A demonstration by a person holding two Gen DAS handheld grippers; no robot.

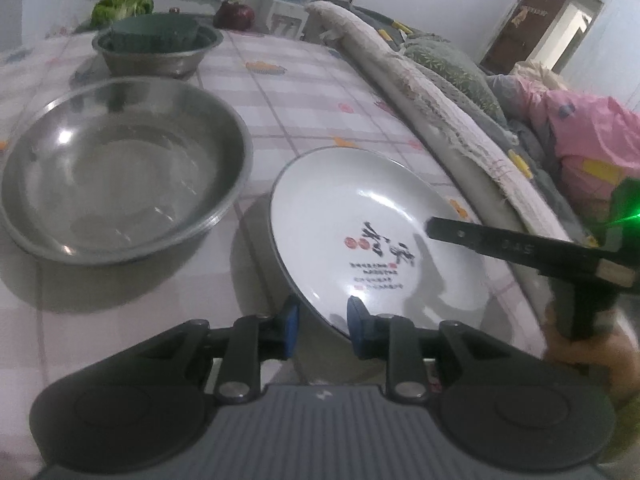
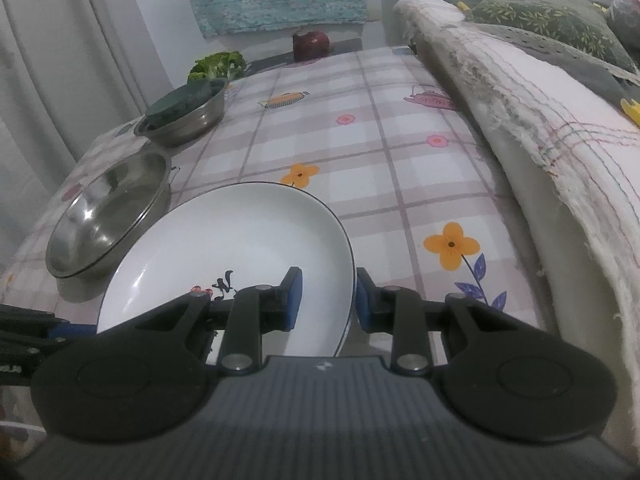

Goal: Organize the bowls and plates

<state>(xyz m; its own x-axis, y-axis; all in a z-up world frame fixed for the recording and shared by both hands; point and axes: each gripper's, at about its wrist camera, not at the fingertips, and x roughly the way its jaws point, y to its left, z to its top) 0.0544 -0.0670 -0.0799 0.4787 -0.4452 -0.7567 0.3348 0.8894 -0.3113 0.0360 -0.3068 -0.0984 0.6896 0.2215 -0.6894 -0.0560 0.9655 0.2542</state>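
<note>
Both grippers on the white plate [image 2: 224,248]: left gripper [image 1: 324,326] has its jaws narrow astride the near rim, right gripper [image 2: 329,300] likewise on the opposite rim. Plate sits tilted on the checked surface [image 2: 360,140], just beside the big steel bowl [image 1: 120,168].

The left gripper [image 1: 322,326] straddles the rim of the plate [image 1: 372,216] at lower centre; a steel bowl [image 1: 120,168] sits left on the tabletop [image 1: 304,92].
</note>
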